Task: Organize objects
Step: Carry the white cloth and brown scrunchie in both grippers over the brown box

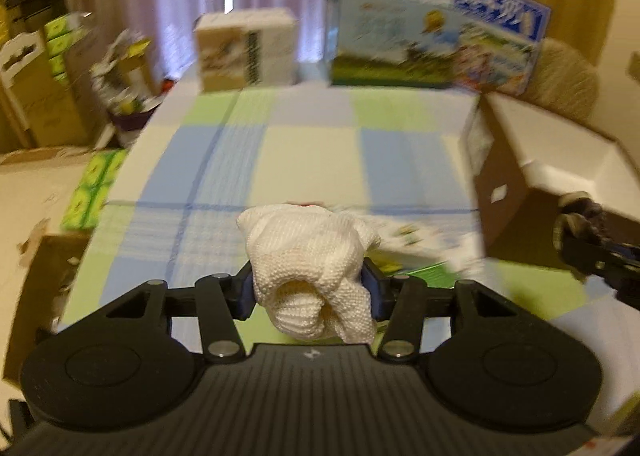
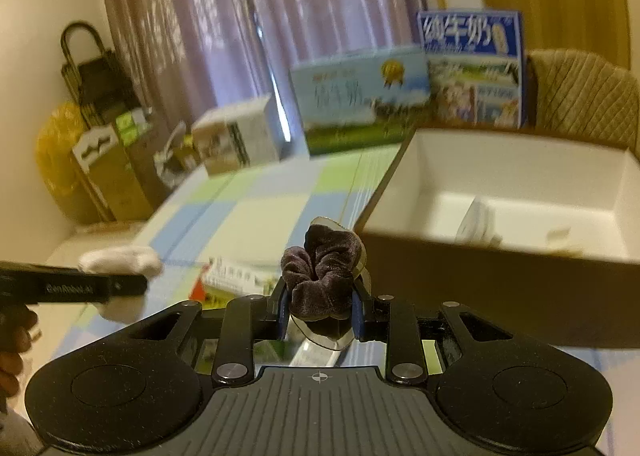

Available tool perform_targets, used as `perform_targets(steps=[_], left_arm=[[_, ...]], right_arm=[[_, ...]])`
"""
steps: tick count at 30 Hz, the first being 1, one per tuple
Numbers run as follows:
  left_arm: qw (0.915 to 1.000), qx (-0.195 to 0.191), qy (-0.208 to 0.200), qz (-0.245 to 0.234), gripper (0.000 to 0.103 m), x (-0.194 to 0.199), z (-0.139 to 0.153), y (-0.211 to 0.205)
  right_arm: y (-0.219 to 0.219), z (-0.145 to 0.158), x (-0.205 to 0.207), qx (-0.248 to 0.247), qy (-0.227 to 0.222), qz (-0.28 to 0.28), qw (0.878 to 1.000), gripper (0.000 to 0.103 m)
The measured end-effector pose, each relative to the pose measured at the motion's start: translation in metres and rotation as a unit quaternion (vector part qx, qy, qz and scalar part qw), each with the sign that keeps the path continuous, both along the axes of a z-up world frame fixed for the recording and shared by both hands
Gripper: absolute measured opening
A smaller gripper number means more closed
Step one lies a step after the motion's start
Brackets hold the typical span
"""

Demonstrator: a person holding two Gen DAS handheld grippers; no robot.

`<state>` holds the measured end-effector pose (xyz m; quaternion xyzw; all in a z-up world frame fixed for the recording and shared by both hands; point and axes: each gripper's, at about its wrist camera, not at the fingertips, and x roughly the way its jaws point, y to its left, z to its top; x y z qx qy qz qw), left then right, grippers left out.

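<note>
My left gripper [image 1: 310, 288] is shut on a bunched white knitted cloth [image 1: 308, 256], held above the checked tablecloth [image 1: 240, 160]. In the right wrist view the same white cloth [image 2: 120, 261] shows at the left, pinched by the left gripper [image 2: 116, 288]. My right gripper [image 2: 320, 312] is shut on a dark purple velvet scrunchie [image 2: 324, 268] that sits in clear plastic packaging. The right gripper [image 1: 592, 240] also appears at the right edge of the left wrist view. An open brown box with a white interior [image 2: 520, 184] stands just right of the scrunchie, with a white item inside.
Milk cartons [image 2: 360, 100] and a blue carton [image 2: 472, 68] stand at the table's far edge, beside a beige box [image 1: 246, 50]. A printed packet [image 2: 236, 280] lies on the cloth under the grippers. Cardboard boxes [image 1: 44, 96] and green packs [image 1: 92, 188] crowd the floor at left. A hand [image 2: 12, 340] holds the left gripper.
</note>
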<state>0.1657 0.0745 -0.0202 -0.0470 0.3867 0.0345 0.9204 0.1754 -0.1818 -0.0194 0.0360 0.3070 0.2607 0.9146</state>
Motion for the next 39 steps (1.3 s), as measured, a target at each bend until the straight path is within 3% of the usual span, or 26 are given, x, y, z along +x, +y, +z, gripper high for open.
perform_targets(steps=[6, 13, 26, 36, 39], left_arm=[[0.9964, -0.006, -0.032, -0.078, 0.047, 0.017, 0.039, -0.055], [0.9877, -0.005, -0.045, -0.149, 0.047, 0.061, 0.06, -0.123], [0.9741, 0.044, -0.018, -0.221, 0.047, 0.149, 0.048, -0.226], [0.9695, 0.083, 0.026, -0.229, 0.048, 0.227, 0.022, -0.261], [0.9706, 0.076, 0.04, -0.225, 0.048, 0.247, 0.014, -0.261]], right_arm=[[-0.043, 0.034, 0.009, 0.026, -0.005, -0.03, 0.999, 0.026], [-0.112, 0.051, 0.039, 0.004, -0.021, -0.081, 0.996, 0.026], [-0.21, 0.044, 0.116, -0.026, 0.026, -0.136, 0.99, 0.026], [-0.224, 0.023, 0.176, -0.048, 0.064, -0.12, 0.99, 0.026], [-0.225, 0.017, 0.192, -0.051, 0.077, -0.121, 0.988, 0.026]])
